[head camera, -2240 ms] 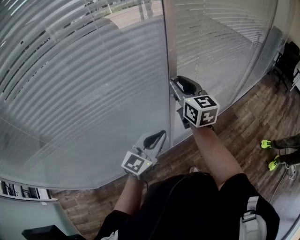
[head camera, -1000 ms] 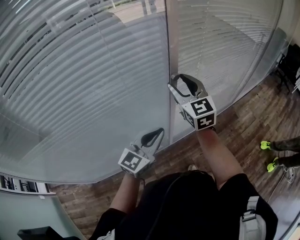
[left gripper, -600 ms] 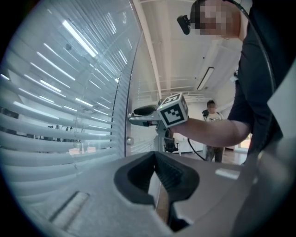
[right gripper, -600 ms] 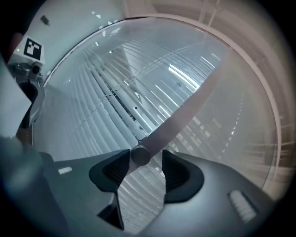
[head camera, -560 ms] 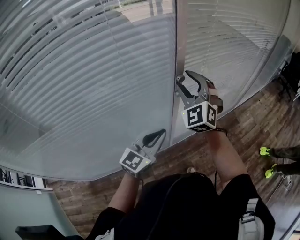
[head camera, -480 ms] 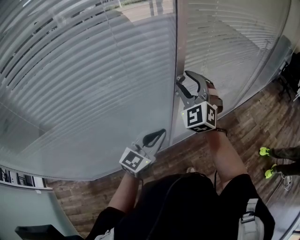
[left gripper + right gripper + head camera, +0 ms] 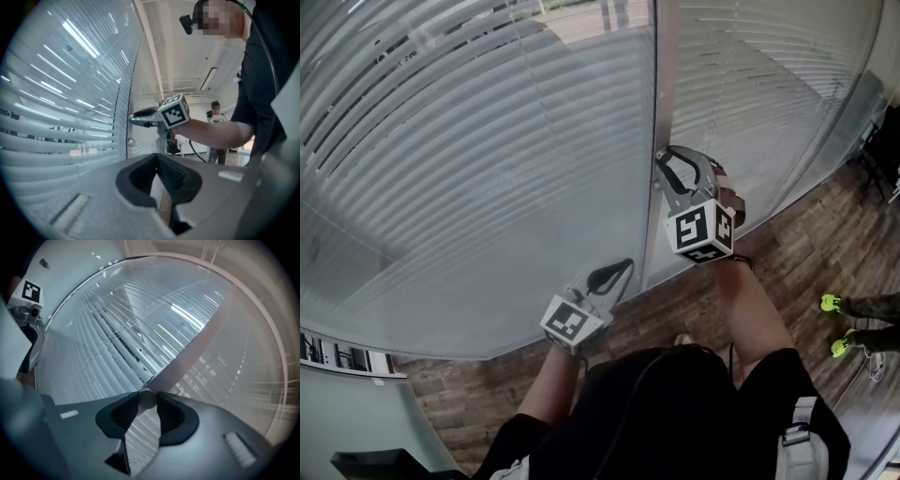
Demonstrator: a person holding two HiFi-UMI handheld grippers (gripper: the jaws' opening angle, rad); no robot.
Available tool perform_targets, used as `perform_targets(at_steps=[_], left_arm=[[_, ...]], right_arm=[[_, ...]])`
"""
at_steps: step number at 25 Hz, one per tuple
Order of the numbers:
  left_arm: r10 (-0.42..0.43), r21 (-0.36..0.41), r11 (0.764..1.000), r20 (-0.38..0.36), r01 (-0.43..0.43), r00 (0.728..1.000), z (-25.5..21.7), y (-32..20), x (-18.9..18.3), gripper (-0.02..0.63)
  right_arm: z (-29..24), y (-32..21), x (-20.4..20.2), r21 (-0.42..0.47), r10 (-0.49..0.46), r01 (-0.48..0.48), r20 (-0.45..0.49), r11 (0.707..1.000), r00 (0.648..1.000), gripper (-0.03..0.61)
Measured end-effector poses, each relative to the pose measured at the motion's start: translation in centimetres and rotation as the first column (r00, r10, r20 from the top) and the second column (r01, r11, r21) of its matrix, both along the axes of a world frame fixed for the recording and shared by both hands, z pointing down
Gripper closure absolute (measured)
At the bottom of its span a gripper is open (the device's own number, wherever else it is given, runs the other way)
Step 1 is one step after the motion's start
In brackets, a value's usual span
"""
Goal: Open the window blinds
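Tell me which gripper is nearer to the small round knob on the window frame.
Right. The right gripper is closing its jaws on the knob between their tips; the left gripper, shut, is lower and apart from it.

Office — glass partitions (image 7: 487, 300), slatted blinds (image 7: 469, 141)

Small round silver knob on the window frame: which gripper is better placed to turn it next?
Right. The right gripper is closing its jaws round the small round silver knob; the left gripper hangs lower, shut, empty, away from it.
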State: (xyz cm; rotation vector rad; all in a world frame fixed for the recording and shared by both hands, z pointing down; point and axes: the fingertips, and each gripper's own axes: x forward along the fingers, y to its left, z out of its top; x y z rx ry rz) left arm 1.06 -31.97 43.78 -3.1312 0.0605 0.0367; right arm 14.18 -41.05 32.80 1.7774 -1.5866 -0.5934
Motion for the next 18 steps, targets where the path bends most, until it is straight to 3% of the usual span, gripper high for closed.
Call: perform_targets(at_steps=[5, 9, 13, 18], left_arm=[[0.003, -0.006, 1.0, 0.011, -0.003, 1.0, 0.2, 0.1, -0.1, 0.609], [0.002, -0.005, 1.0, 0.011, -0.001, 1.0, 0.0, 0.1, 0.0, 0.609], [-0.002, -0.013, 1.0, 0.023, 0.003, 1.0, -0.7, 0.2, -0.1, 0.609], [-0.012, -0.005, 1.0, 0.003, 0.012, 1.0, 0.0, -0.2, -0.2, 0.609]], right_arm=[[-0.1, 0.1, 0.2, 0.029, -0.01, 0.007, 0.102, 1.0, 0.995, 0.451], [-0.3, 0.0, 0.5, 0.064, -0.026, 0.011, 0.238, 0.998, 0.971, 0.451], [-0.1, 0.0, 0.8, 0.127, -0.065, 0.011, 0.433, 0.992, 0.899, 0.451], [0.4, 0.0, 1.6, 0.156, -0.086, -0.005, 0.574, 0.988, 0.815, 0.451]])
